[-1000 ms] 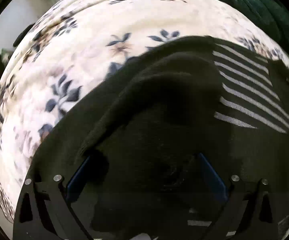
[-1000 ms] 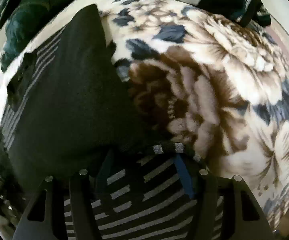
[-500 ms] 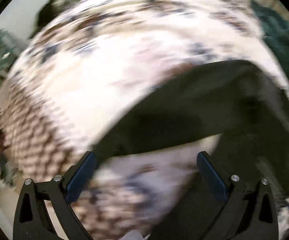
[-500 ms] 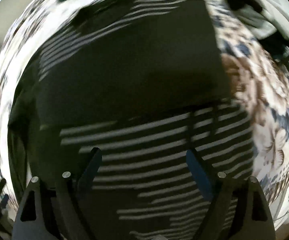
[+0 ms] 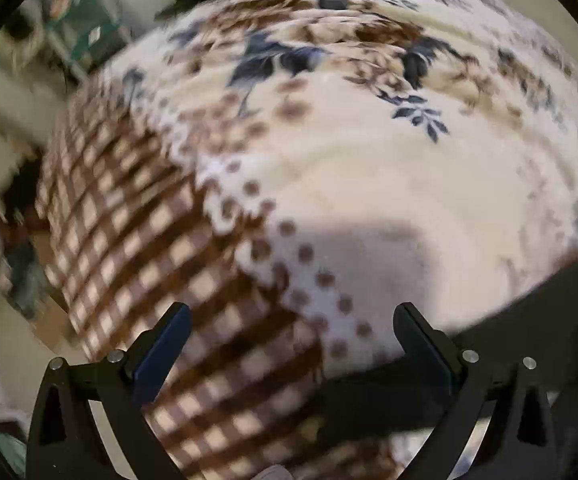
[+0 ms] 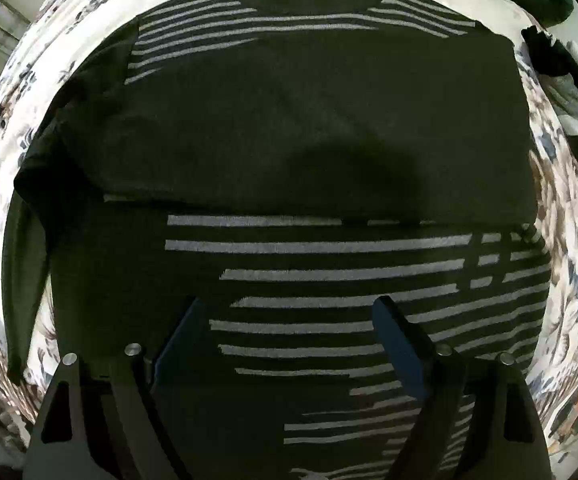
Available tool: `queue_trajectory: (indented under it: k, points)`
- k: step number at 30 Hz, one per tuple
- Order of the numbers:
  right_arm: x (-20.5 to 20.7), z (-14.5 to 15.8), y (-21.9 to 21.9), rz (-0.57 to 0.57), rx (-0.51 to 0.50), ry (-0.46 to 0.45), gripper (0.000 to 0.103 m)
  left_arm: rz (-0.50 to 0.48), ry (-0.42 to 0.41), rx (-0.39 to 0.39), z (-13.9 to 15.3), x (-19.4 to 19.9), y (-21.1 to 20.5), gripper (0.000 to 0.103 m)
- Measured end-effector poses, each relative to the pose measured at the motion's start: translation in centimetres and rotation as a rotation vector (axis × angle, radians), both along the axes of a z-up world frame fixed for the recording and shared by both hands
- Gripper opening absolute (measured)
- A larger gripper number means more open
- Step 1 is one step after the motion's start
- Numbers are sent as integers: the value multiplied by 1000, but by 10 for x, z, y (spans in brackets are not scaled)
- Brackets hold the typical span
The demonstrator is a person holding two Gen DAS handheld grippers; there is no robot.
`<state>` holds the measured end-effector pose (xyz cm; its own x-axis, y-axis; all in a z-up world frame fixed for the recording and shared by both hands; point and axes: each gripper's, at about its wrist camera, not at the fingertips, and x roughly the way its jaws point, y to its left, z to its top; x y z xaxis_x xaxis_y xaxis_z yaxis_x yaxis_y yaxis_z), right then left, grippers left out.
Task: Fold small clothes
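Item: dark striped sweater [image 6: 289, 128], lay flat on the floral blanket [image 6: 569, 264], neckline at the far end, one sleeve folded across the chest (pale stripes showed above and below that fold). Right gripper [image 6: 285, 320]: hung over the sweater's lower half, fingers spread wide, nothing between them; contact with the cloth could not be told. Left gripper [image 5: 289, 320]: likewise parted wide and unladen, above the blanket's [image 5: 369, 184] checked border, the sweater's dark edge [image 5: 529, 320] passing beside its right finger. Dark clothes [image 6: 553, 60] lay off the sweater's far right shoulder.

One sweater [image 6: 289, 128], one blanket [image 5: 369, 184]
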<state>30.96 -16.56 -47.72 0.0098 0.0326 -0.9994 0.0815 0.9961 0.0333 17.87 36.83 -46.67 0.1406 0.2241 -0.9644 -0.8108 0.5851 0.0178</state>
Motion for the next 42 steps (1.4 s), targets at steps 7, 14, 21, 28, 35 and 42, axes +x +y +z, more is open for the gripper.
queue_trajectory:
  k: [7, 14, 21, 28, 35, 42]
  points:
    - [-14, -13, -10, -93, 43, 40, 88, 100, -80, -183, -22, -43, -38, 101]
    - [-26, -24, -11, -85, 6, 45, 88, 164, -271, -104, -6, -28, -27, 2]
    - [-27, -37, -7, -86, -1, 45, 88, 136, -389, 10, 41, -13, 14, 2]
    - [-18, -48, 6, -91, 12, 41, 88, 288, -415, -154, -11, 2, 89, 9]
    - [-17, -43, 1, -108, 27, 8, 88, 524, -595, -448, -38, -64, 65, 48]
    - [-1, -43, 11, -133, 31, -19, 88, 515, -540, -469, -55, -22, 22, 56]
